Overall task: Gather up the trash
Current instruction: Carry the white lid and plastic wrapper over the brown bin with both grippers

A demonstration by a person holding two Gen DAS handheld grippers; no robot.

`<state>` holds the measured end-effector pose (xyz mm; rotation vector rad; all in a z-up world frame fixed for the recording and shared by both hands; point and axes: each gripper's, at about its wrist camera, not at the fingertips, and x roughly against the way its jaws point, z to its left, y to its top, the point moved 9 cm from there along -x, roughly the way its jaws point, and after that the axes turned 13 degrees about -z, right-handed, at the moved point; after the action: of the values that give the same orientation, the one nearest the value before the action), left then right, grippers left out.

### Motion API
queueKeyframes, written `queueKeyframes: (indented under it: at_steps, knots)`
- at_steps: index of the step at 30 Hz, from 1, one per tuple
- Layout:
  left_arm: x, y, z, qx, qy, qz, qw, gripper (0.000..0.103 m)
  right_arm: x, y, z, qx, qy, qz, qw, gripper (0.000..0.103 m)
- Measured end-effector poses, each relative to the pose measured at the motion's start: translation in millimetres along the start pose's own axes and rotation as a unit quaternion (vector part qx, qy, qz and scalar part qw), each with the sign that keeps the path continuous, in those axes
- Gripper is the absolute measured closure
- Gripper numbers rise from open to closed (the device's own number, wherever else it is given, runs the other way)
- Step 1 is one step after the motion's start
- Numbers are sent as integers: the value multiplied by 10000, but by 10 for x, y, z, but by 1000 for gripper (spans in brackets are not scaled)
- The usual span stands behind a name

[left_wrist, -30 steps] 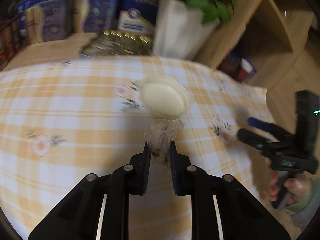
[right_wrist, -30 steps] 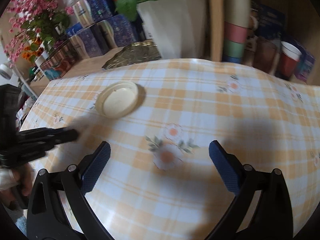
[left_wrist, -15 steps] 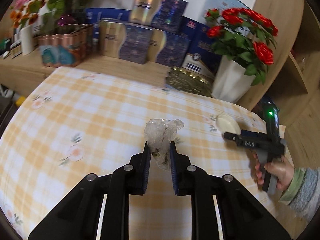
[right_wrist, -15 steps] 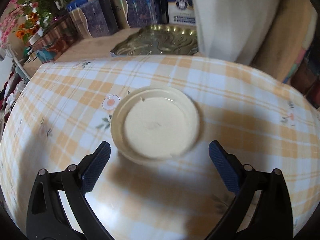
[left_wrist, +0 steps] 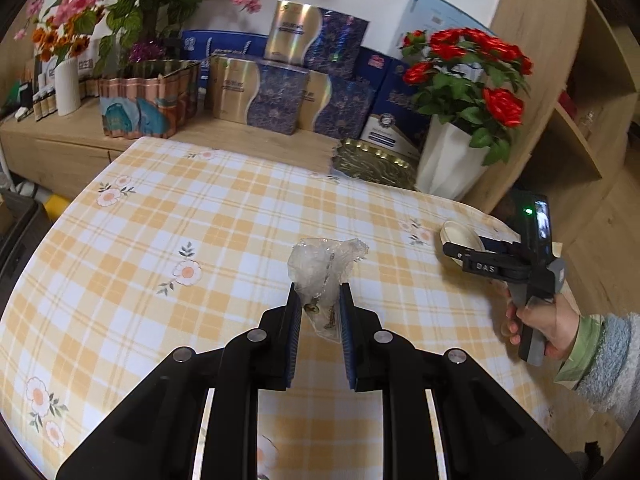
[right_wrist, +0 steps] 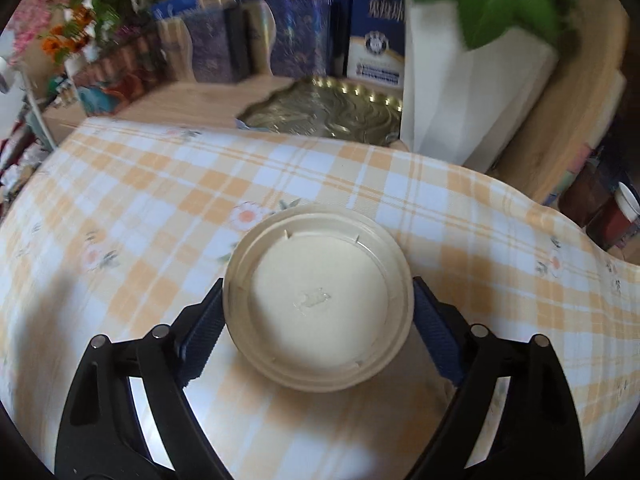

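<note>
A crumpled clear plastic wrapper [left_wrist: 324, 264] with brown bits inside sticks up between the pads of my left gripper [left_wrist: 316, 300], which is shut on it above the checked tablecloth [left_wrist: 200, 220]. A round cream lid [right_wrist: 320, 304] lies flat on the cloth near the table's right end. My right gripper [right_wrist: 318, 284] straddles it, one blue pad close beside the rim on each side, and its jaws are closing. In the left wrist view the right gripper [left_wrist: 460, 248] sits over the lid [left_wrist: 460, 234], held by a hand [left_wrist: 540, 320].
A white vase of red roses [left_wrist: 452, 160] and a gold tray [left_wrist: 372, 160] stand just behind the table's far edge. Blue and gold boxes [left_wrist: 272, 96] and flower pots line the wooden sideboard. A wooden shelf unit [left_wrist: 580, 120] rises on the right.
My left gripper has pulled back and up with the wrapper, away from the lid. My right gripper has moved forward over the lid, and its jaws have narrowed around the rim.
</note>
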<state>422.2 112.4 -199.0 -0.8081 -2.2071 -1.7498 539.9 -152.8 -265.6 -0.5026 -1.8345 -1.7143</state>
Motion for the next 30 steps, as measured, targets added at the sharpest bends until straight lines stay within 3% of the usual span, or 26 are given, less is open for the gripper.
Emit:
queueKeyframes:
  at_steps: [15,30]
  knots:
    - [705,-595,-953,-223,-669,322,9970,85,1817,-953,-301,-1292,170,-368,9908,16]
    - [1513,-1012,-1508,-442,-1043,328,9930,85,3118,-1785,-323,-1066,-139,-496,9930,16]
